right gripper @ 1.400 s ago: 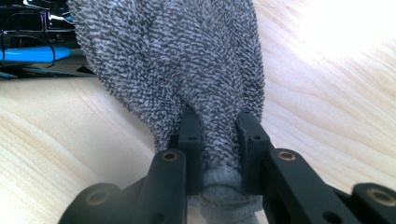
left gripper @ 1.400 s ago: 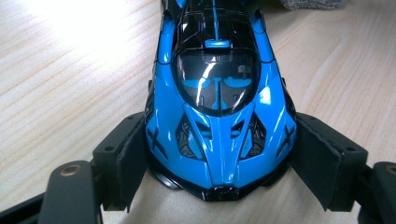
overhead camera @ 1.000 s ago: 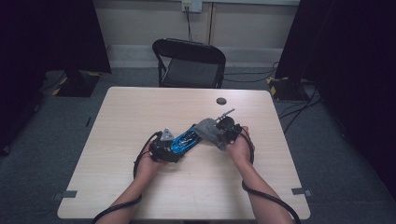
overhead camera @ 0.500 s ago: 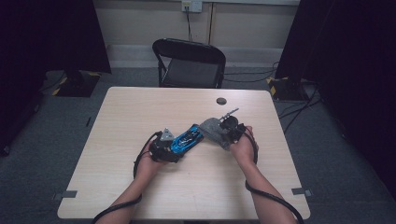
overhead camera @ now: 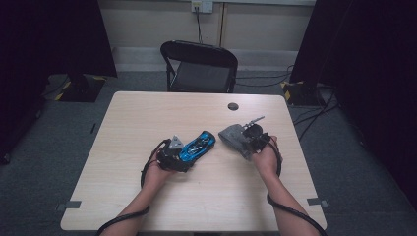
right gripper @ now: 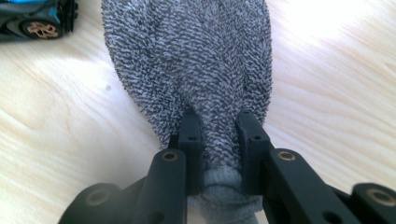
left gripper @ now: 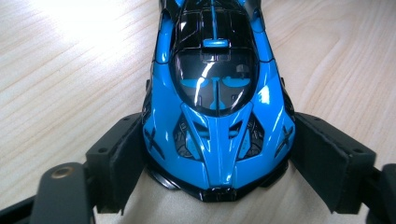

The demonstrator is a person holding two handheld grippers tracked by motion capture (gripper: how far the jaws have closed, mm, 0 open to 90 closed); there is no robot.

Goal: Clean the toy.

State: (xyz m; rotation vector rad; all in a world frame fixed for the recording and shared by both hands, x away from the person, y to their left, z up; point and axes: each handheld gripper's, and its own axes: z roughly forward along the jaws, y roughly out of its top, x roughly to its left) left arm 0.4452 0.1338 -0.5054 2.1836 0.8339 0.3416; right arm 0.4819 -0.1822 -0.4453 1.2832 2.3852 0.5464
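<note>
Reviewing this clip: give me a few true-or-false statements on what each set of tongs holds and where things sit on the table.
1. The left tongs grip the blue toy car by its sides. True.
2. The right tongs are open with nothing between them. False: they pinch a grey cloth.
3. The cloth lies over the car. False: it is beside it, apart.
4. A small dark round thing lies near the table's far edge. True.
</note>
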